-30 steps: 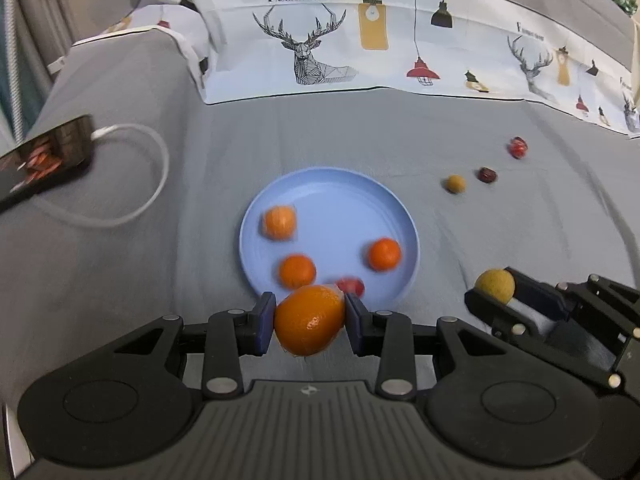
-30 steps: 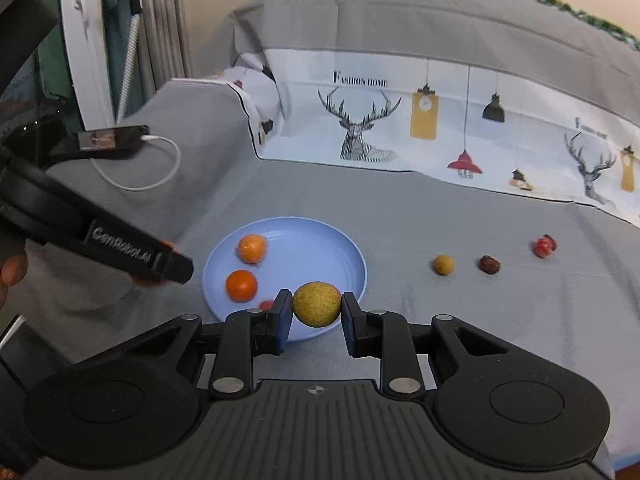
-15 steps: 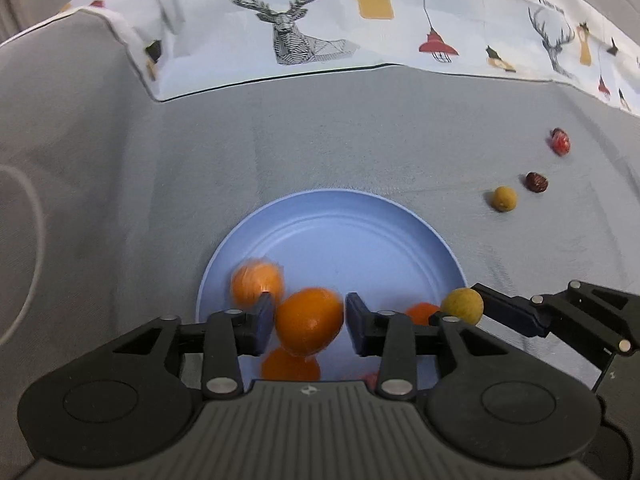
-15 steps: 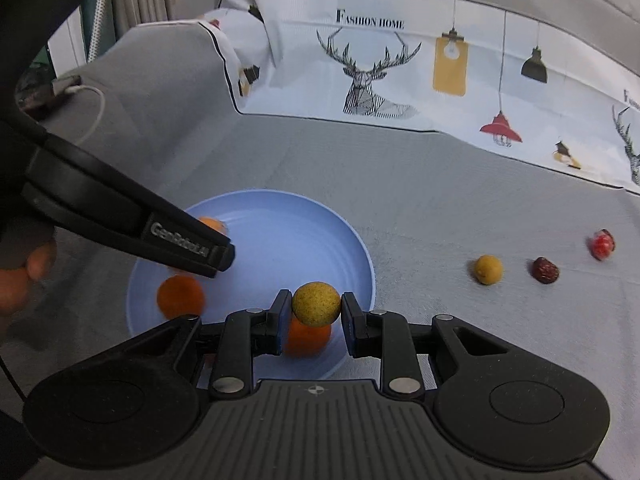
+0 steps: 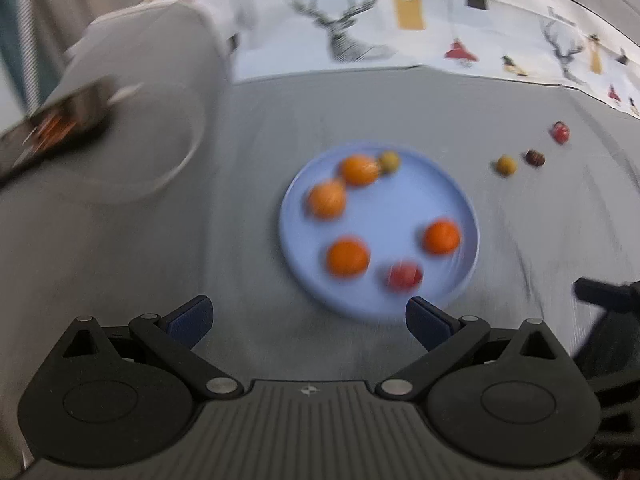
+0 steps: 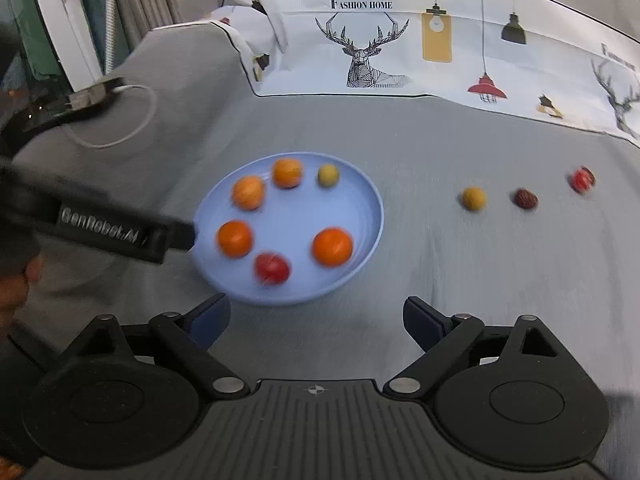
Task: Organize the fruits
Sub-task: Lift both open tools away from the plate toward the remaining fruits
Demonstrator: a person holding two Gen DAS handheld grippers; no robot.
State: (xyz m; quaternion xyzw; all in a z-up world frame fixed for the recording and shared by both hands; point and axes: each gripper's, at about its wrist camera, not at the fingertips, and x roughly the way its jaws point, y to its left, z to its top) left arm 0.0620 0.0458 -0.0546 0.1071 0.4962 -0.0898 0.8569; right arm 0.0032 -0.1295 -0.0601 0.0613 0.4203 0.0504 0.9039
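Both pairs of fingers are spread wide and carry nothing. The left gripper [image 5: 308,316] hangs just before the near rim of the blue plate [image 5: 460,204]. The right gripper [image 6: 316,316] is also at the near rim, a little to the right. I judge that both are released because their fruit is already delivered, so they hang free above the grey cloth [image 6: 460,280], which seems to cover a bed or sofa; I cannot tell which.

In the plate lie six fruits, apart from each other in a loose ring: four orange ones, among them the near right orange [image 6: 332,246], one red fruit [image 6: 272,268] at the near side, and a small yellow-green fruit [image 6: 328,175] at the far side.

Three small fruits are not yet collected. They lie in a row on the cloth, to the right of the plate: a yellow fruit [image 6: 474,199], a dark brown fruit [image 6: 525,198] and a red-spotted fruit [image 6: 582,179]. The right gripper is nearer to them, so it is probably the one to fetch them.
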